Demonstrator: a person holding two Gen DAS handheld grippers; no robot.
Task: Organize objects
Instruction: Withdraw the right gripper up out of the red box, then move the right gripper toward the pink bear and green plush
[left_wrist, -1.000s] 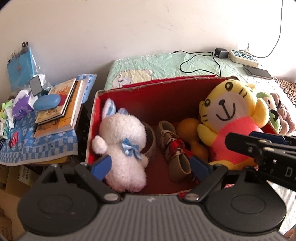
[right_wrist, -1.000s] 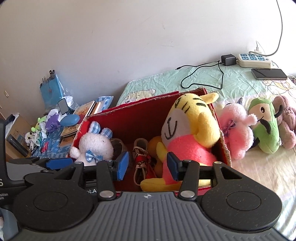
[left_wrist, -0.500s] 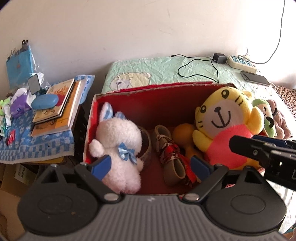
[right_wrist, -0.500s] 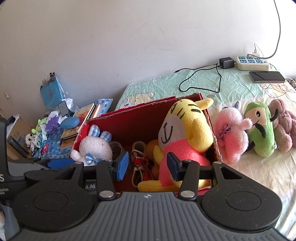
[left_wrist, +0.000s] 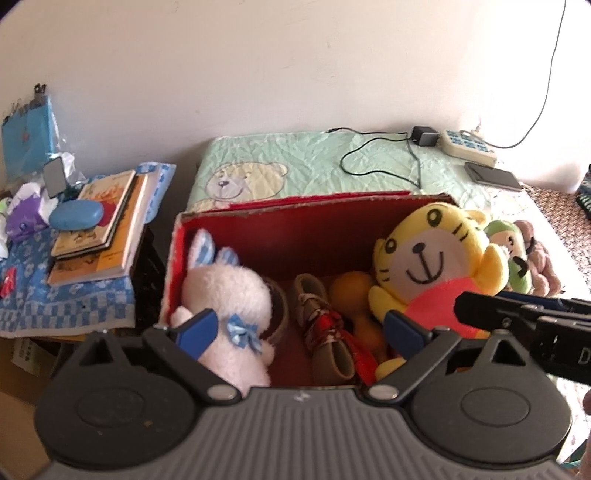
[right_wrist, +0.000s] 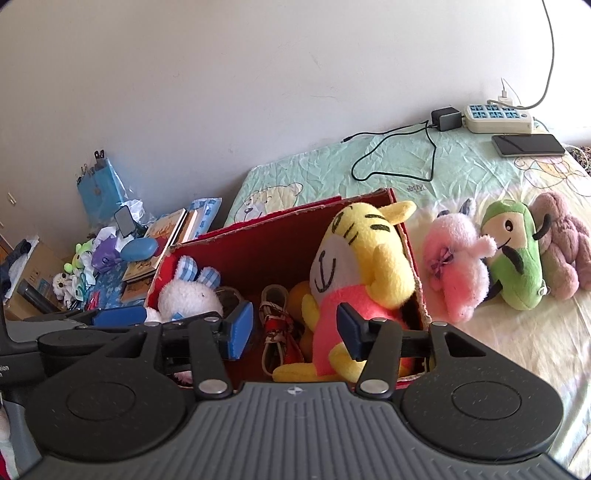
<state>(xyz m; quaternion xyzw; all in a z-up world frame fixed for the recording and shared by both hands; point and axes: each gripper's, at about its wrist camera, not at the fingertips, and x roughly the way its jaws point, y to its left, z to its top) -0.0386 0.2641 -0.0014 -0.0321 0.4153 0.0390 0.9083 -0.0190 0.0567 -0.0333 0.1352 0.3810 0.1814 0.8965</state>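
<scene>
A red cardboard box (left_wrist: 295, 221) (right_wrist: 266, 243) sits on the bed. It holds a white bunny plush (left_wrist: 225, 302) (right_wrist: 188, 299), small shoes (left_wrist: 325, 332) (right_wrist: 277, 332), an orange toy (left_wrist: 351, 291) and a yellow tiger plush (left_wrist: 432, 266) (right_wrist: 362, 273). My left gripper (left_wrist: 299, 328) is open and empty above the box's near side. My right gripper (right_wrist: 291, 328) is open and empty in front of the tiger. On the bed right of the box lie a pink plush (right_wrist: 454, 273), a green plush (right_wrist: 513, 258) and a mauve plush (right_wrist: 561, 243).
A side table at left holds stacked books (left_wrist: 99, 229) (right_wrist: 162, 243), a blue case (left_wrist: 75, 216) and small toys. At the bed's far end lie a power strip (right_wrist: 498, 118), a charger with cable (right_wrist: 447, 118) and a phone (right_wrist: 528, 144). A white wall stands behind.
Both grippers have drawn back and up from the box, so more of the bed shows. The toys have not moved. Both stay open.
</scene>
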